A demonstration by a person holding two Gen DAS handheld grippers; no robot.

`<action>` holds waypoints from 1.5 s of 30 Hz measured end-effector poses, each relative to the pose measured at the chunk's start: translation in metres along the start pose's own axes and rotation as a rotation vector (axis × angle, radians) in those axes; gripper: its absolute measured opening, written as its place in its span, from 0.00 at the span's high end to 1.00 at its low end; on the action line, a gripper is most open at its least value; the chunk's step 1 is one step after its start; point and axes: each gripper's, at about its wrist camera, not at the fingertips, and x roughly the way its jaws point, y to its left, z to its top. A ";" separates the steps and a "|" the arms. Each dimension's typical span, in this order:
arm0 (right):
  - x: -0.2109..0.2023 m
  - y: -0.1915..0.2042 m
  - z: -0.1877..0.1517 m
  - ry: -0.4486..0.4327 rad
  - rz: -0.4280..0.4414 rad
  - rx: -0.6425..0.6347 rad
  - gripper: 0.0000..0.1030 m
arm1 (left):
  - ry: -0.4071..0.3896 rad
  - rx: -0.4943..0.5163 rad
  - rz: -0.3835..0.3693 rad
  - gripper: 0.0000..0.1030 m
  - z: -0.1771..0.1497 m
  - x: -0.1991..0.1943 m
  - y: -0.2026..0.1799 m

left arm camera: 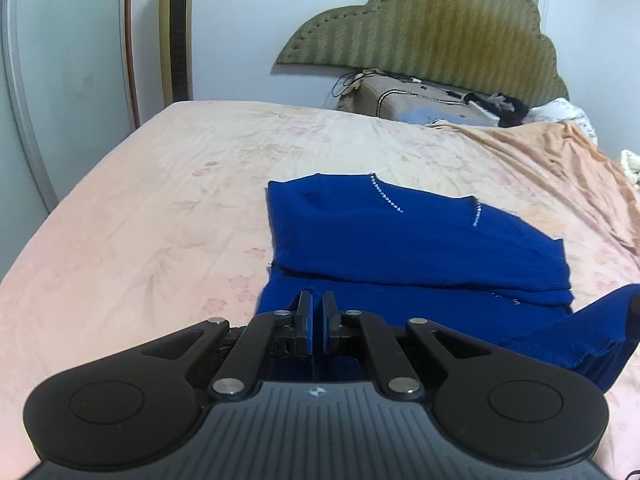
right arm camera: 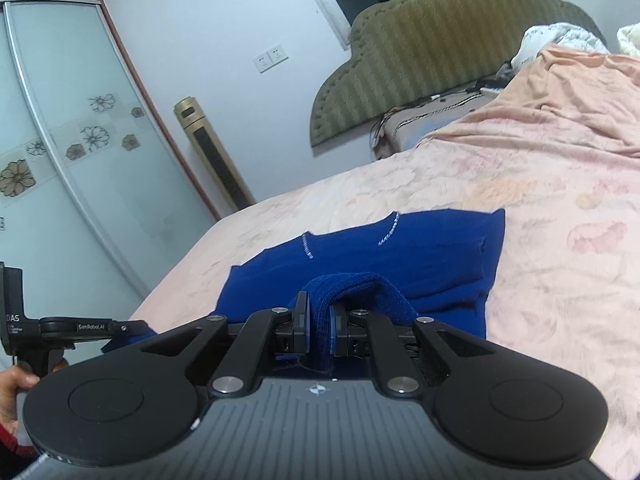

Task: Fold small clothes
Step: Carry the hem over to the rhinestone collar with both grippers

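Observation:
A royal-blue knit sweater (left arm camera: 380,240) with small rhinestone lines at the neck lies on the pink floral bed sheet (left arm camera: 140,208), its sides folded in. My left gripper (left arm camera: 316,300) is shut on the sweater's near hem, low on the bed. My right gripper (right arm camera: 320,304) is shut on a bunched fold of the same sweater (right arm camera: 400,256), and the cloth drapes over its fingertips. That lifted fold shows in the left wrist view at the right edge (left arm camera: 580,332). The left gripper's body shows in the right wrist view at the far left (right arm camera: 60,326).
A padded olive headboard (left arm camera: 432,28) stands against the far wall, with a box and cables (left arm camera: 412,100) below it. A gold tower fan (left arm camera: 176,32) and a sliding wardrobe door (left arm camera: 60,60) stand left of the bed. Rumpled bedding (right arm camera: 560,36) lies by the headboard.

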 end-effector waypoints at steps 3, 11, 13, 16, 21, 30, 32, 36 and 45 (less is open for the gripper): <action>0.007 0.001 0.003 -0.009 -0.016 -0.005 0.87 | -0.003 0.020 0.020 0.96 0.003 0.004 -0.004; 0.016 0.000 0.012 -0.052 -0.053 -0.016 0.87 | -0.024 0.057 0.047 0.96 0.016 0.012 -0.015; 0.018 -0.002 0.015 -0.059 -0.064 -0.019 0.87 | -0.028 0.062 0.048 0.96 0.019 0.013 -0.016; 0.021 -0.005 0.018 -0.069 -0.069 -0.008 0.87 | -0.033 0.072 0.052 0.96 0.024 0.017 -0.019; 0.025 -0.009 0.024 -0.088 -0.074 0.005 0.87 | -0.047 0.076 0.080 0.96 0.032 0.022 -0.021; 0.045 -0.012 0.034 -0.093 -0.095 -0.003 0.87 | -0.082 0.109 0.121 0.96 0.055 0.041 -0.029; 0.051 -0.014 0.036 -0.093 -0.100 -0.001 0.87 | -0.086 0.114 0.128 0.96 0.060 0.047 -0.031; 0.062 -0.018 0.042 -0.091 -0.105 0.012 0.87 | -0.076 0.119 0.142 0.96 0.068 0.063 -0.033; 0.086 -0.027 0.049 -0.077 -0.125 0.022 0.87 | -0.072 0.150 0.170 0.96 0.087 0.092 -0.038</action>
